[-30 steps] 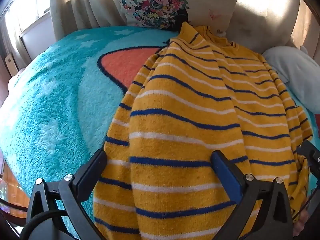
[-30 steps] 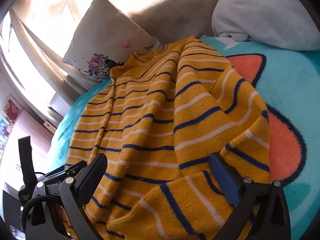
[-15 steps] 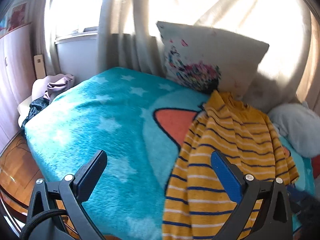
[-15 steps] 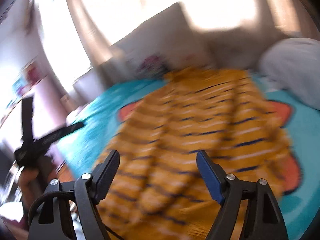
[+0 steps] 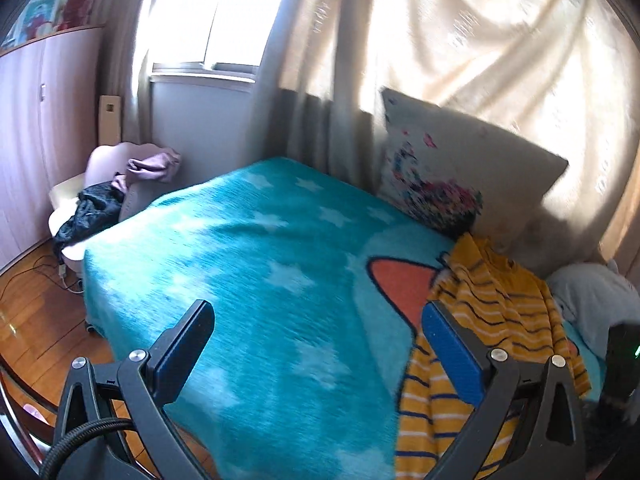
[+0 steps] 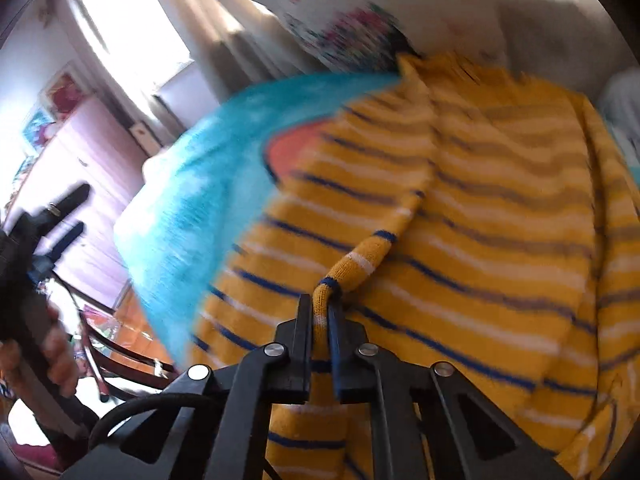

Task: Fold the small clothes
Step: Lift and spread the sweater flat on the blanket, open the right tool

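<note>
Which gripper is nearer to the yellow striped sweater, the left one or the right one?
Right. The right gripper is shut on a fold of the yellow striped sweater. The left gripper is open over the turquoise blanket, beside the sweater, not touching it.

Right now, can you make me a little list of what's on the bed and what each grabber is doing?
clothing: yellow striped sweater, lying on the bed, one cuff lifted
bed cover: teal blanket with white stars and an orange shape
right gripper: shut, pinching the sweater's striped cuff
left gripper: open, holding nothing, above the blanket beside the sweater
behind the sweater: flowered pillow leaning on the curtain
picture quality: right wrist view is blurred
</note>
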A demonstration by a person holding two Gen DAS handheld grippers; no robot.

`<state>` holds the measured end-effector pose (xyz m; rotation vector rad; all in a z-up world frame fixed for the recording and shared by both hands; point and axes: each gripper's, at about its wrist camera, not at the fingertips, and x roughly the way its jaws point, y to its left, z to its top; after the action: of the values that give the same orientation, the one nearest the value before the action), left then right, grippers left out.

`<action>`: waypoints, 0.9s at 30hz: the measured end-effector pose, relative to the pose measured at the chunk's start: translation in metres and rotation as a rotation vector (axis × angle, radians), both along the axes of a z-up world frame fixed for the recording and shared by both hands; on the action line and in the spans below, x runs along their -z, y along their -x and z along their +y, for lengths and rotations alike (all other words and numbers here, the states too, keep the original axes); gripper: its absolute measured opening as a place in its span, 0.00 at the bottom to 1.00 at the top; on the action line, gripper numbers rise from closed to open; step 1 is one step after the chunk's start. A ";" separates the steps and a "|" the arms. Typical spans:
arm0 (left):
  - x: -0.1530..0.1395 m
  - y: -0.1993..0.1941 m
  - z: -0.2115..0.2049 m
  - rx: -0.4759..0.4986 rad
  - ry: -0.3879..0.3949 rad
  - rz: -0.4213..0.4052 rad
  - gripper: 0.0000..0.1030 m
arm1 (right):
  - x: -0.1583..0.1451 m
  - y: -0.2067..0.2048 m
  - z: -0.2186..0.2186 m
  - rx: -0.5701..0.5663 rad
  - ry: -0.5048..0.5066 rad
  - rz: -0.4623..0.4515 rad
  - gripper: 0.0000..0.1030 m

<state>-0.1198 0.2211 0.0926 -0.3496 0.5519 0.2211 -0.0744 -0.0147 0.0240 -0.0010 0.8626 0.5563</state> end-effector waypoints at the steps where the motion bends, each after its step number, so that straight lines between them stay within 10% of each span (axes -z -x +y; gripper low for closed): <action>1: -0.003 0.005 0.007 -0.013 0.009 -0.006 1.00 | -0.007 -0.004 0.012 -0.030 -0.011 -0.007 0.08; 8: -0.050 0.041 0.029 -0.088 -0.065 -0.075 1.00 | -0.036 -0.077 0.141 -0.238 -0.195 0.012 0.08; 14: -0.062 0.048 0.033 -0.102 -0.073 -0.098 1.00 | -0.017 -0.095 0.189 -0.211 -0.091 0.005 0.29; 20: -0.044 0.022 0.005 0.011 -0.050 -0.055 1.00 | -0.039 -0.065 0.083 -0.146 -0.088 -0.052 0.48; 27: -0.016 -0.005 -0.053 0.209 -0.030 0.029 1.00 | -0.061 0.005 -0.158 0.339 -0.007 -0.193 0.53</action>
<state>-0.1146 0.1680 0.1081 -0.2581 0.6084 0.0324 -0.0795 -0.1725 0.0855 0.0947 0.6547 0.2366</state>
